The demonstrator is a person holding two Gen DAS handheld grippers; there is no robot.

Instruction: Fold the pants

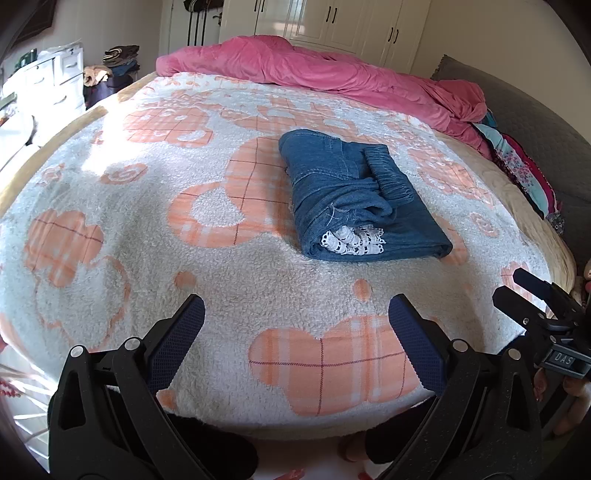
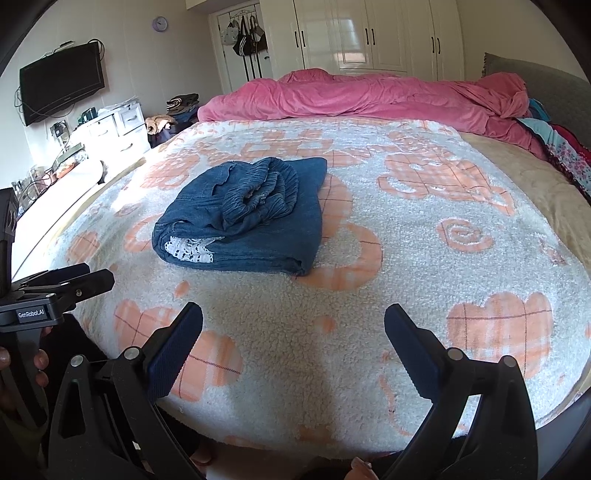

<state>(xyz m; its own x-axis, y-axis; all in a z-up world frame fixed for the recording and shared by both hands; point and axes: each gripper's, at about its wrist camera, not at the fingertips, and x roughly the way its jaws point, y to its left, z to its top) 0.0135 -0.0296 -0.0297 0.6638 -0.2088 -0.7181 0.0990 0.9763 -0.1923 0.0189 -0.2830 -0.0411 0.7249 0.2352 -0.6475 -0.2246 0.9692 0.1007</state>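
Observation:
Blue denim pants (image 1: 354, 199) lie folded into a compact bundle on the bed, with white lace trim showing at the near end and the elastic waistband on top. They also show in the right wrist view (image 2: 243, 218). My left gripper (image 1: 295, 314) is open and empty, held over the bed's near edge, well short of the pants. My right gripper (image 2: 293, 321) is open and empty too, also back near the front edge. Each gripper appears in the other's view: the right one (image 1: 532, 295) and the left one (image 2: 74, 284).
The bed carries a white fleece blanket with orange checked shapes (image 1: 147, 221). A crumpled pink duvet (image 1: 314, 70) lies along the far side. Colourful clothes (image 1: 524, 170) pile at the right by a grey headboard. White wardrobes (image 2: 369, 33), drawers (image 2: 118, 125) and a wall TV (image 2: 62, 81) stand beyond.

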